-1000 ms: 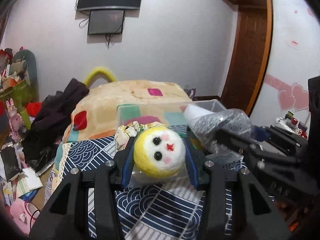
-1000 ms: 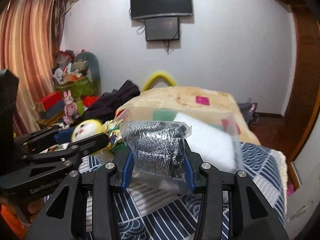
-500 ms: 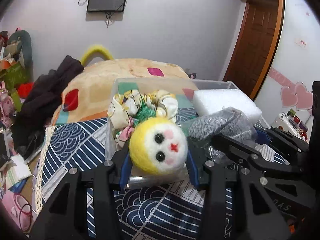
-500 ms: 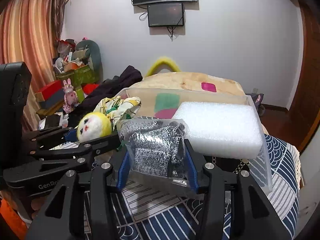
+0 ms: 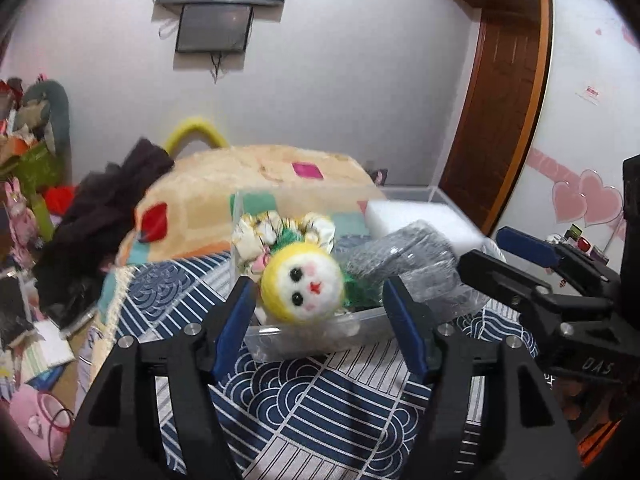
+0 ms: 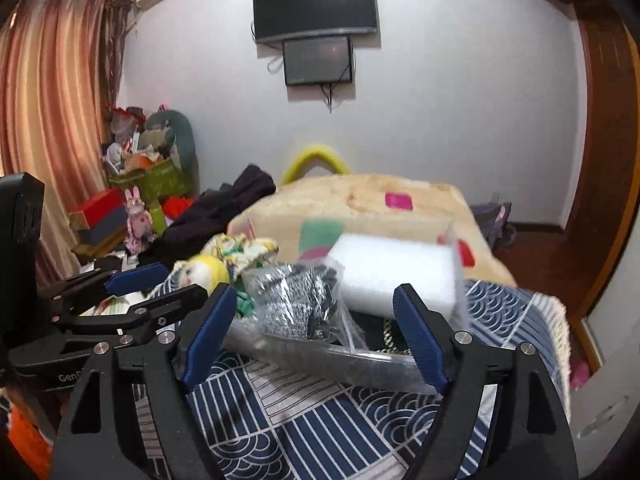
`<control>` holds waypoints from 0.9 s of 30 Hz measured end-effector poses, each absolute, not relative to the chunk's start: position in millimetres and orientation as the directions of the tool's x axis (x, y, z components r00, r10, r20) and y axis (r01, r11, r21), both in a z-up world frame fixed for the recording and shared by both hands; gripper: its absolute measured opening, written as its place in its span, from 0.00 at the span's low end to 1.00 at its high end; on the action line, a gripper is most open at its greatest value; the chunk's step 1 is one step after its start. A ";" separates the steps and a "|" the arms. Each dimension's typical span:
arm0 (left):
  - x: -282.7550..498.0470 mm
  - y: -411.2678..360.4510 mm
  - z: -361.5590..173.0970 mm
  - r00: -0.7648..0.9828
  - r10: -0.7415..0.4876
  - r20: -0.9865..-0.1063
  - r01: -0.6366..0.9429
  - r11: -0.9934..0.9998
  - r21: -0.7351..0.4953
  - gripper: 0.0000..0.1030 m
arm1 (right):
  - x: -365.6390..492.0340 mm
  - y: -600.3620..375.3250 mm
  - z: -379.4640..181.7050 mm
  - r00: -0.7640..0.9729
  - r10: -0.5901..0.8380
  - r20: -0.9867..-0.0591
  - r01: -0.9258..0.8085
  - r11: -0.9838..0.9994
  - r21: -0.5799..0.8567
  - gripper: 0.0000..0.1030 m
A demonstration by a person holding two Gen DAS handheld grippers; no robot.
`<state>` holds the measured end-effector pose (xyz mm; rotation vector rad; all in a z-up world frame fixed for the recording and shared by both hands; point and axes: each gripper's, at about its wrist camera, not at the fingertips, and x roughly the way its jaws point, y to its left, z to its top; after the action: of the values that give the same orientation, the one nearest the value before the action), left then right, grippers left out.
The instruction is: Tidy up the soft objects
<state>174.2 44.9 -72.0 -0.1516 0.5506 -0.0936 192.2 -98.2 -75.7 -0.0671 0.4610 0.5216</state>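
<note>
A bed carried everything, spread with a navy-and-white patterned cover (image 5: pixel 304 408) (waves and stripes); a clear plastic bin (image 5: pixel 304 330) sat directly on that cover; behind it lay a beige blanket (image 5: pixel 224 184) with coloured patches; dark clothing (image 5: pixel 100 216) was heaped at the blanket's left edge.

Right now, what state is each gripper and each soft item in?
Left gripper: open, holding nothing.
Right gripper: open, holding nothing.
Yellow felt doll head: released, at clear plastic bin's front wall.
Grey knit bundle in clear bag: released, in bin.
White foam block: in bin.
</note>
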 end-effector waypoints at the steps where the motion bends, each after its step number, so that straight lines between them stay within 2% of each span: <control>1: 168.5 44.3 -67.4 0.858 -0.122 -0.498 0.046 0.986 -0.161 0.67 | 187.5 -100.1 -71.8 0.777 0.465 -0.426 -0.494 0.868 0.046 0.80; 3: 155.8 41.5 -56.3 0.878 -0.108 -0.466 0.045 0.988 -0.145 0.70 | 177.4 -103.8 -62.9 0.792 0.466 -0.394 -0.493 0.869 0.035 0.81; 6: 138.6 39.0 -42.6 0.896 -0.118 -0.428 0.062 0.988 -0.142 0.83 | 162.0 -108.4 -49.2 0.814 0.466 -0.347 -0.488 0.872 0.026 0.86; 10: 112.1 35.1 -23.7 0.927 -0.095 -0.363 0.053 0.991 -0.124 0.92 | 143.8 -115.6 -36.0 0.842 0.461 -0.281 -0.476 0.879 0.020 1.00; 11: 104.1 34.2 -18.5 0.934 -0.088 -0.345 0.049 0.992 -0.119 0.96 | 139.0 -117.6 -33.2 0.849 0.459 -0.261 -0.471 0.882 0.017 1.00; 17: 73.2 29.5 1.0 0.958 -0.068 -0.280 0.040 0.994 -0.105 1.00 | 121.1 -125.4 -21.1 0.874 0.445 -0.197 -0.452 0.892 0.009 1.00; 27: 49.8 21.6 11.3 0.973 -0.040 -0.228 0.025 0.997 -0.070 1.00 | 104.3 -127.4 -19.8 0.885 0.436 -0.163 -0.440 0.898 0.012 1.00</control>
<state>49.8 21.6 11.3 -0.0668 0.2318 -0.0329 104.3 -127.4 -19.8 -0.0258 0.1637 0.4560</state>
